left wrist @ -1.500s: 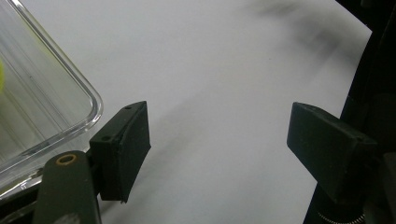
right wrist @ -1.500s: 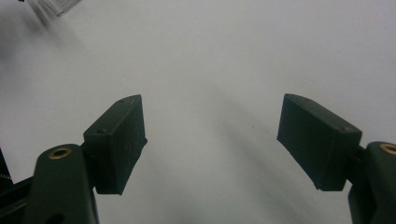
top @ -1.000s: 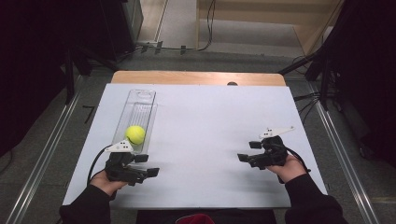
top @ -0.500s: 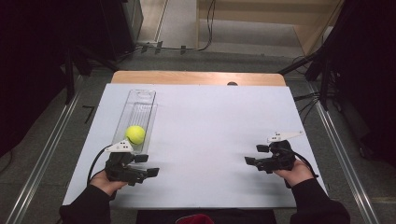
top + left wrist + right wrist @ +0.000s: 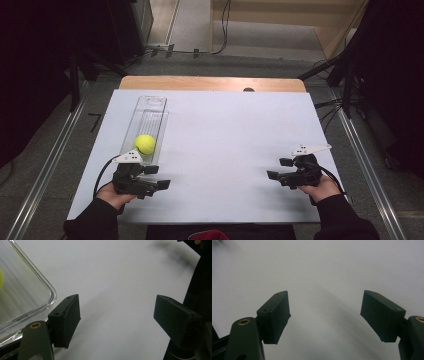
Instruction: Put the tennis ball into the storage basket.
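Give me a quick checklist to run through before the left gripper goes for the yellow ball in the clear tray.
1. Left gripper open: ok, its jaws stand wide apart with nothing between them.
2. Right gripper open and out of the way: ok, it sits at the far side of the table.
3. Yellow ball inside the clear tray: ok, it lies at the tray's near end.
4. Ball uncovered from above: ok, nothing lies over it.
5. Left gripper aimed at the ball: not ok, its jaws point across the table, the tray off to its side.
6. Ball at rest: cannot tell.
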Tool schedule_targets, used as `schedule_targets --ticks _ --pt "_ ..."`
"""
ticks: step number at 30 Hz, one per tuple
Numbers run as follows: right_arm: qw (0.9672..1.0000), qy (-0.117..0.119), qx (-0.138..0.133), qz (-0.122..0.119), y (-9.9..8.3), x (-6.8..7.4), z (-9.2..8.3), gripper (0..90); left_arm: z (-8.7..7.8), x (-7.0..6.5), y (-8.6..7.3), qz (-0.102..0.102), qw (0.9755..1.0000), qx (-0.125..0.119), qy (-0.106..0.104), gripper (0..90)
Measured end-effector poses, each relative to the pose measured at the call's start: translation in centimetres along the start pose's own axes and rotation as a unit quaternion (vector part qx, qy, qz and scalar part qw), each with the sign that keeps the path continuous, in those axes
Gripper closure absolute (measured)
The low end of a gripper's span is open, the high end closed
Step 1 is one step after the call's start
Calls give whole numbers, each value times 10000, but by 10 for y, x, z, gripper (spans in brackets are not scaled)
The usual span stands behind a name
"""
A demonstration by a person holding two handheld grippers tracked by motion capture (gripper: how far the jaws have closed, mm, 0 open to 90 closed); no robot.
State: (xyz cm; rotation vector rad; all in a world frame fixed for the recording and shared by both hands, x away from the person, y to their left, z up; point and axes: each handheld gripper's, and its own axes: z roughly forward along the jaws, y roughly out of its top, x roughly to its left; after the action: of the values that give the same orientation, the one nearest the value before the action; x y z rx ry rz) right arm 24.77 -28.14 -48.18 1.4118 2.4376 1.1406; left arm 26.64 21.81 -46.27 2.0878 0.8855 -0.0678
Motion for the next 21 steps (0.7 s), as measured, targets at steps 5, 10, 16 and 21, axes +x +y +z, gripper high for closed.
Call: schedule_targets --ticks 5,10,16,21 --pt "10000 15 55 -18 -2 0 3 215 0 0 0 15 10000 2 -1 222" --pt "10000 16 54 -35 -1 0 5 215 0 0 0 27 10000 23 2 222" --pt "10000 9 44 -41 -1 0 4 215 0 0 0 40 10000 30 -2 222" --pt "10000 2 47 -47 -1 0 4 215 0 0 0 45 10000 31 -4 222"
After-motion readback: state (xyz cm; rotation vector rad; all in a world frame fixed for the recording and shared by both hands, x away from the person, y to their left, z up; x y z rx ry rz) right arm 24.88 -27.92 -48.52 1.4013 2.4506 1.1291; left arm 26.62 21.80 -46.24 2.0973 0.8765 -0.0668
